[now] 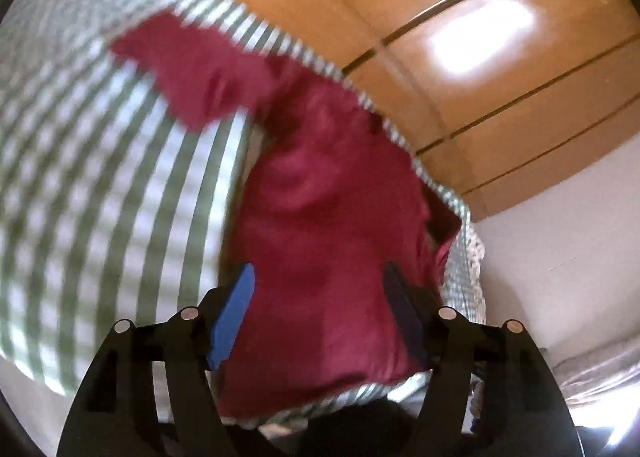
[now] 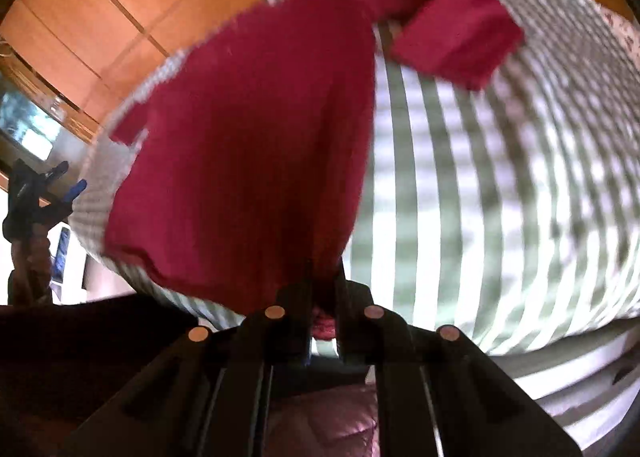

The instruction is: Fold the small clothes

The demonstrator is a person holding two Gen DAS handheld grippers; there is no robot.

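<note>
A green-and-white checked cloth (image 1: 100, 177) covers the surface ahead of the fingers, spreading left of them in the left wrist view and right of them in the right wrist view (image 2: 500, 197). Beyond its far edge stand glossy orange-brown wooden panels (image 1: 480, 57) with dark seams, catching bright glare. A white wall (image 1: 560, 237) lies right of the left fingers. Below the right fingers shows a pinkish quilted fabric (image 2: 324, 421). Everything is motion-blurred.
</note>
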